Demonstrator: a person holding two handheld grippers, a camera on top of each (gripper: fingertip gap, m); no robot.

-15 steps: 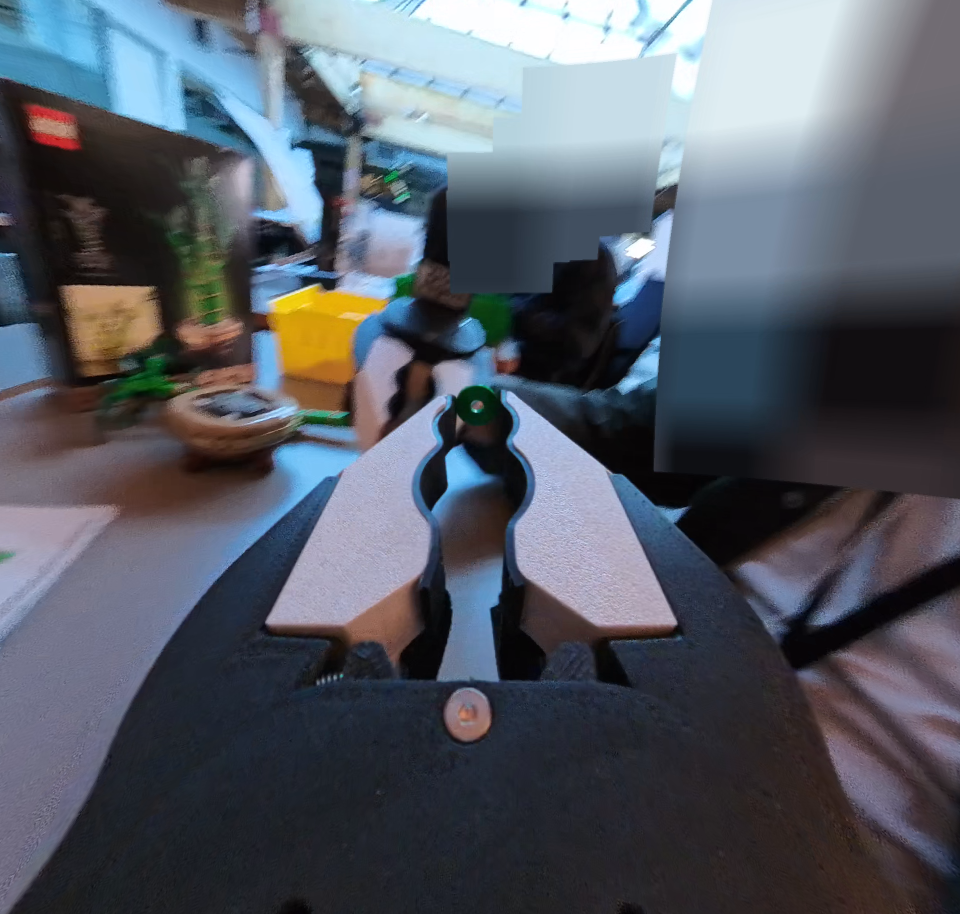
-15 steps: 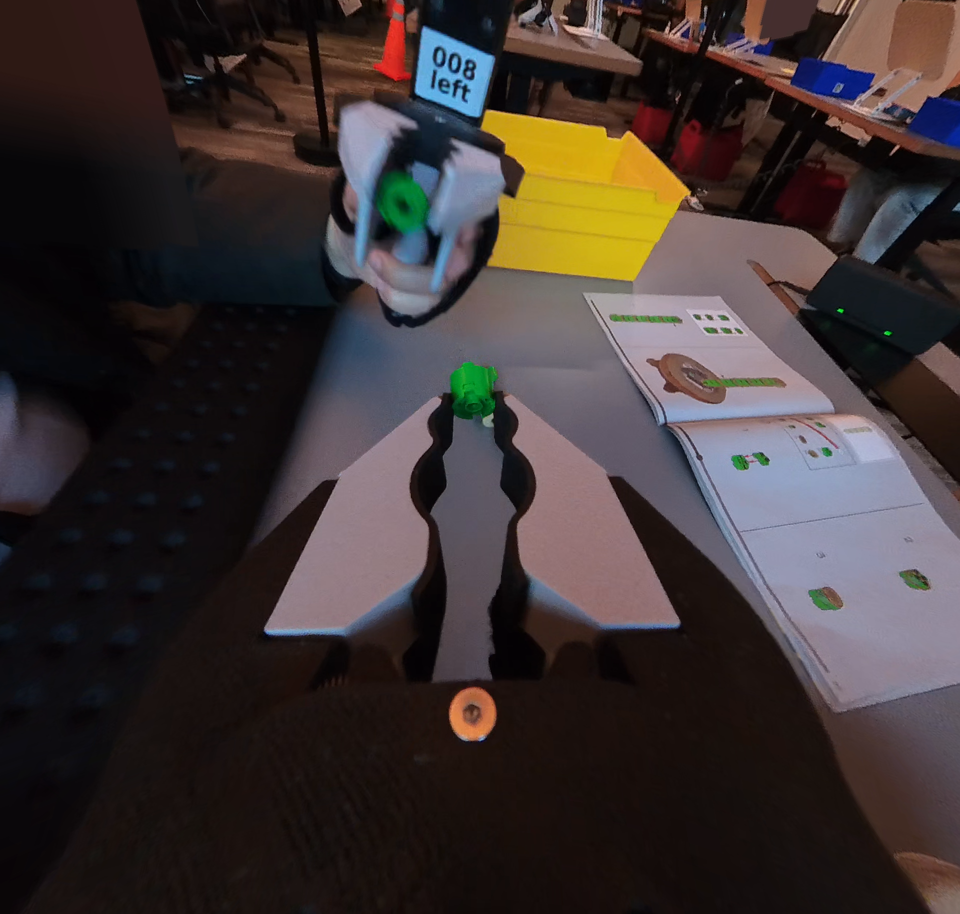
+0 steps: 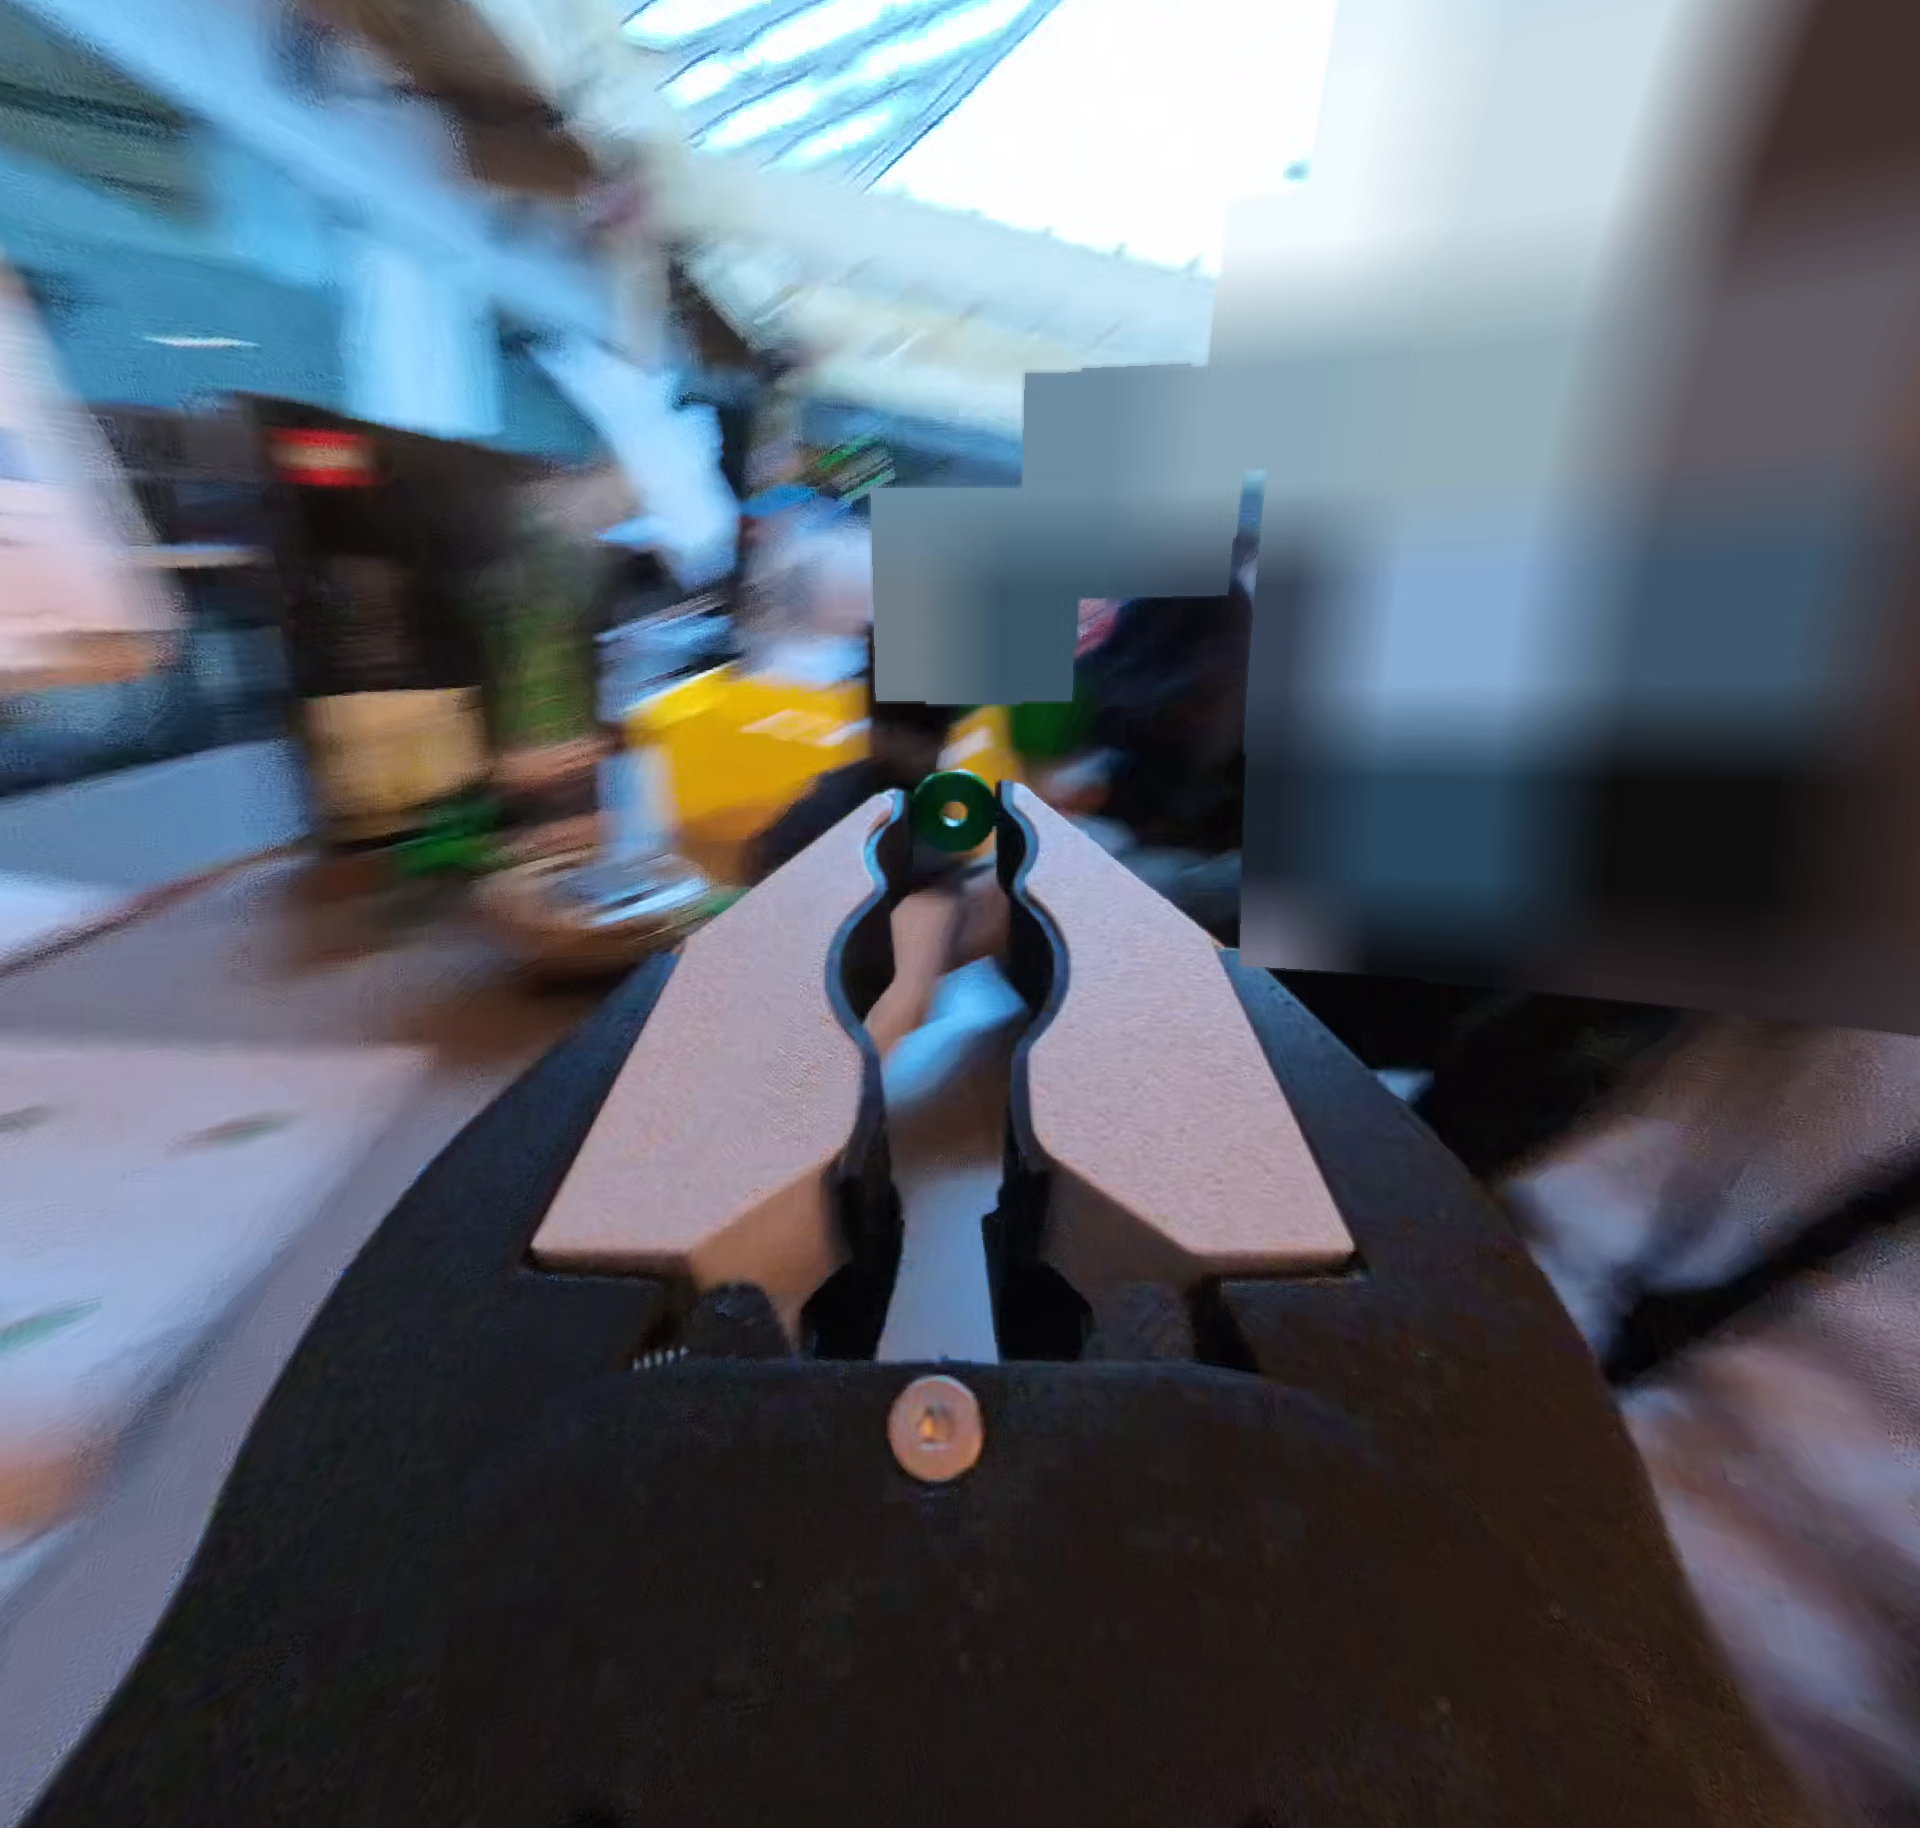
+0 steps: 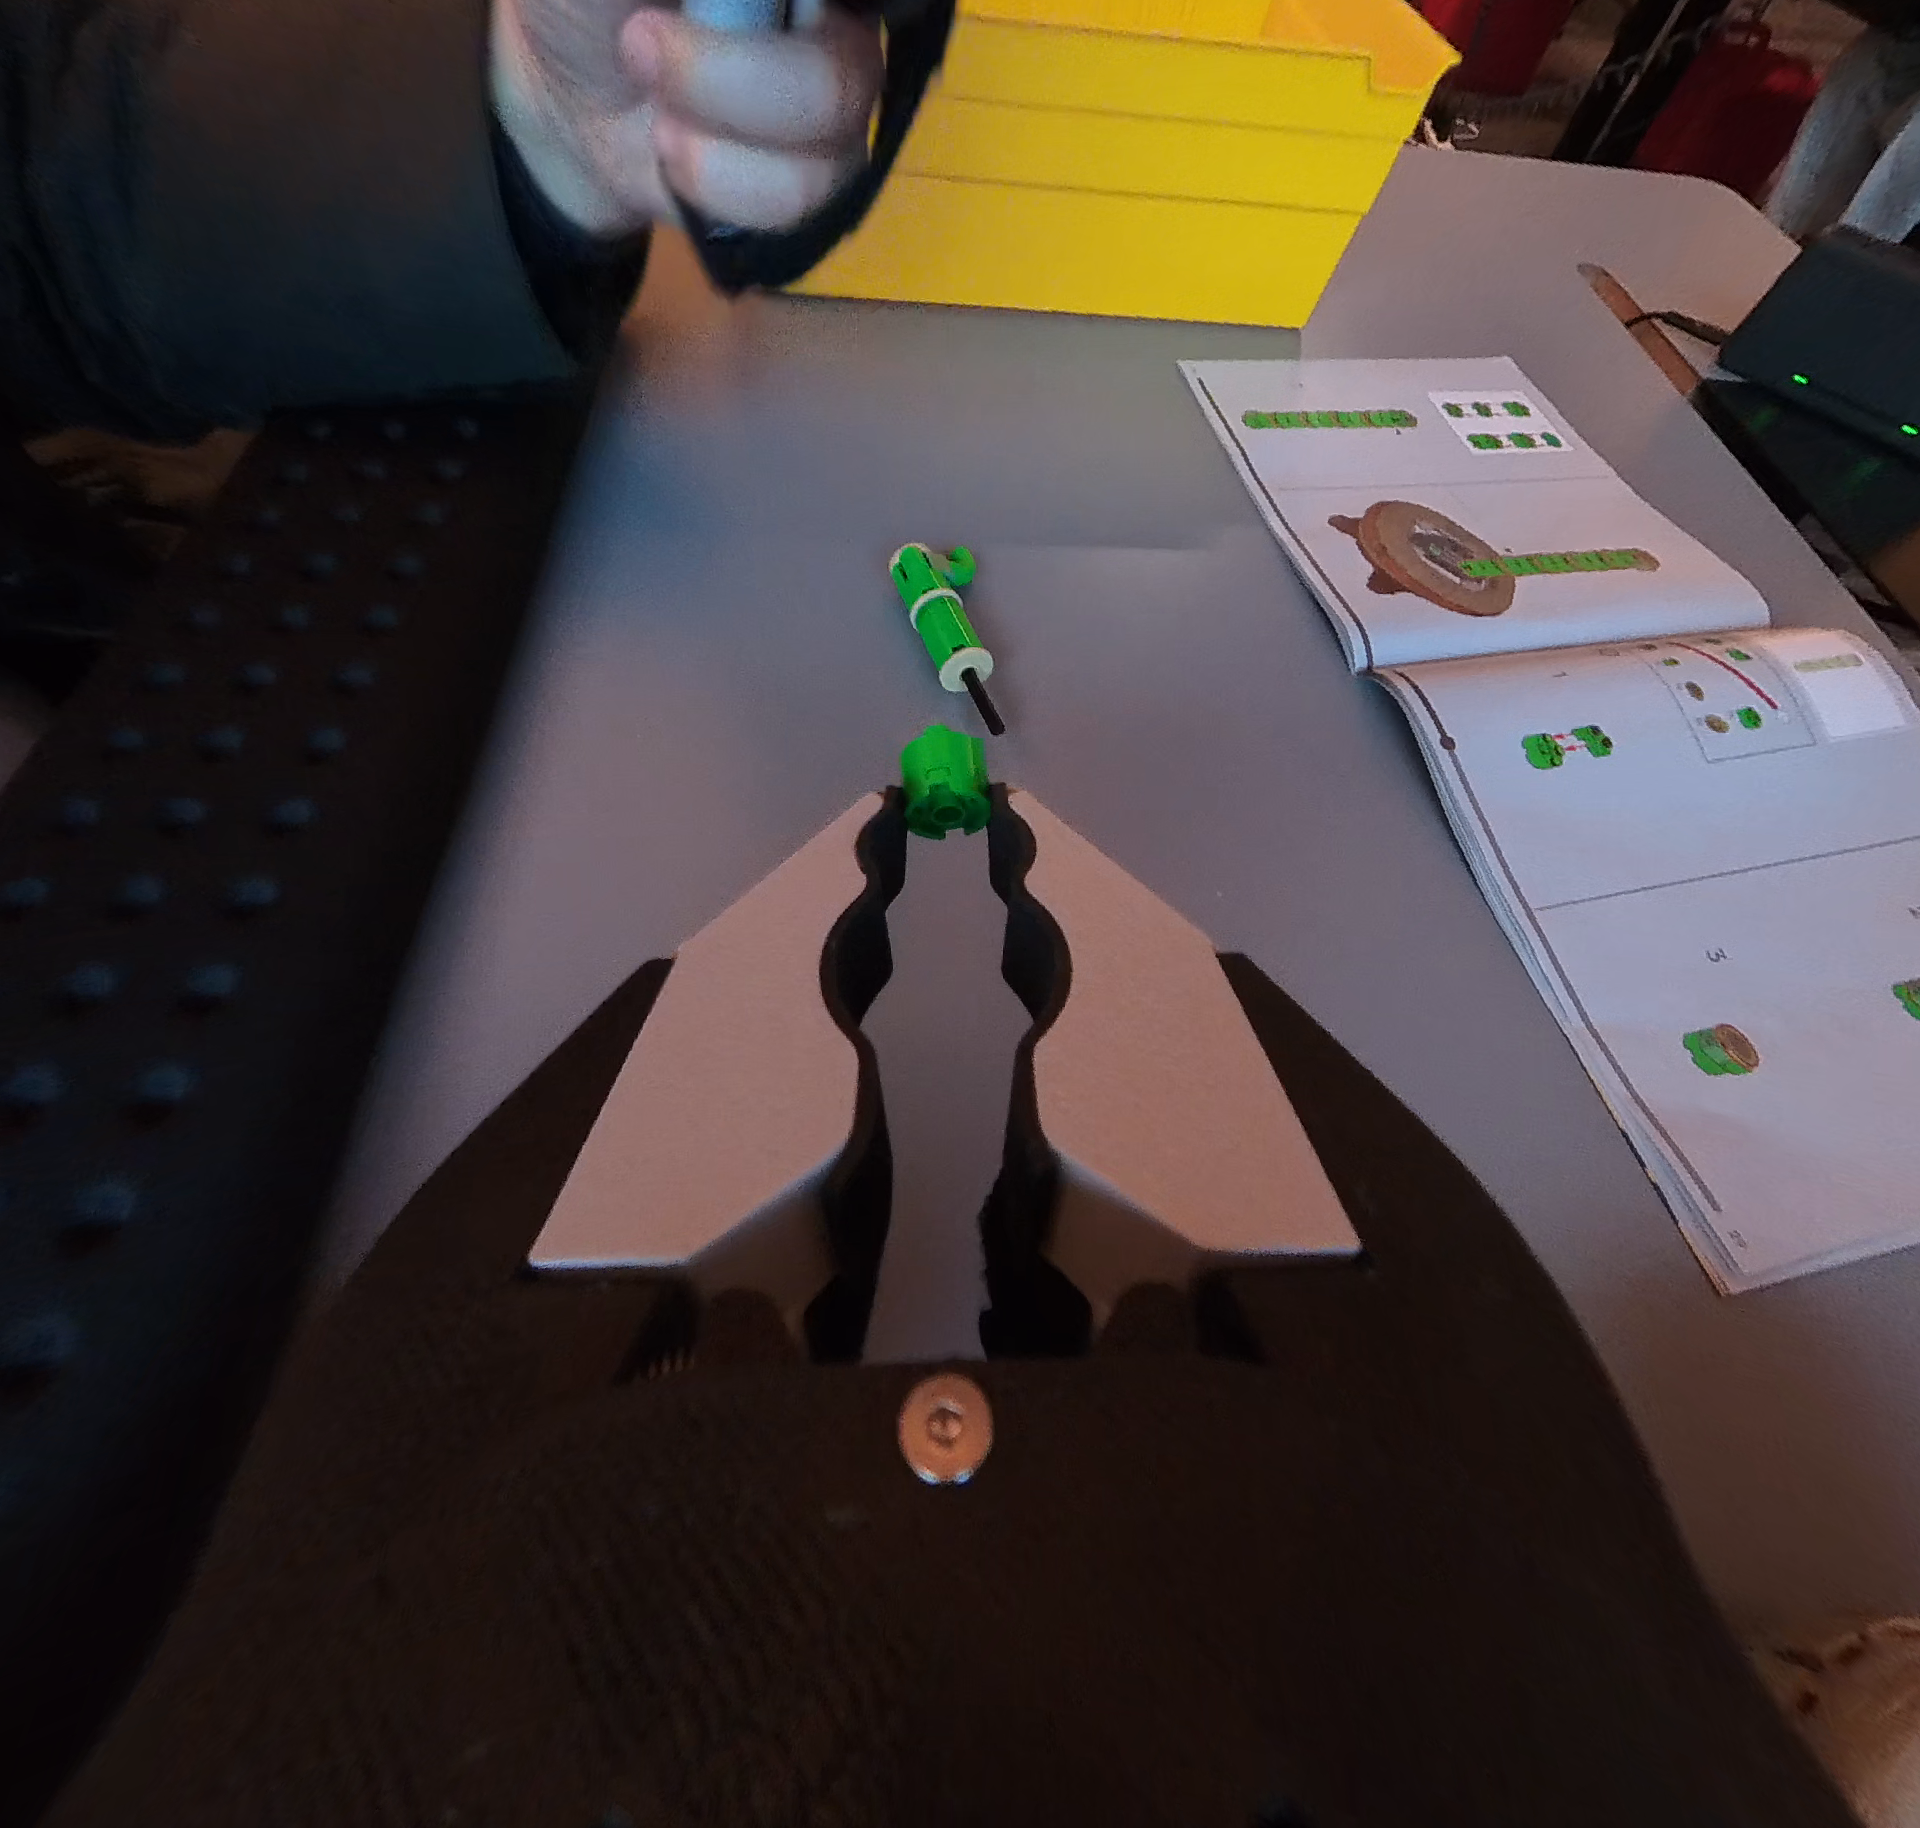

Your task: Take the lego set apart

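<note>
Left tongs (image 3: 952, 814): pinching a small dark green ring piece (image 3: 952, 812) right at the tips, held up in the air, clear of the worktop.
Right tongs (image 4: 943, 793): clamped on a bright green round piece (image 4: 940, 781), hovering low over the grey worktop (image 4: 727, 531).
Lego set: what's left of the stem (image 4: 938, 617) lies flat on the worktop just beyond my right tips, green segments with pale collars, a thin black axle (image 4: 983, 708) poking out of the near end towards me.
Step in hand: I judge both pieces are off the axle, so I'm in the put-down phase, not the pull.
Next move: drop both pieces, probably in the yellow bin (image 4: 1143, 116) at the back, then pin the stem with one set of tongs and slide off the next pale collar with the other, pulling straight along the axle.
Bystanders: instruction booklet (image 4: 1558, 698) open on the right, well clear of the stem.
Hard to see: left wrist view is badly smeared, so I can't tell what sits under my left tongs; in the right wrist view the left gripper is cut off at the top, only the hand (image 4: 675, 85) showing.
</note>
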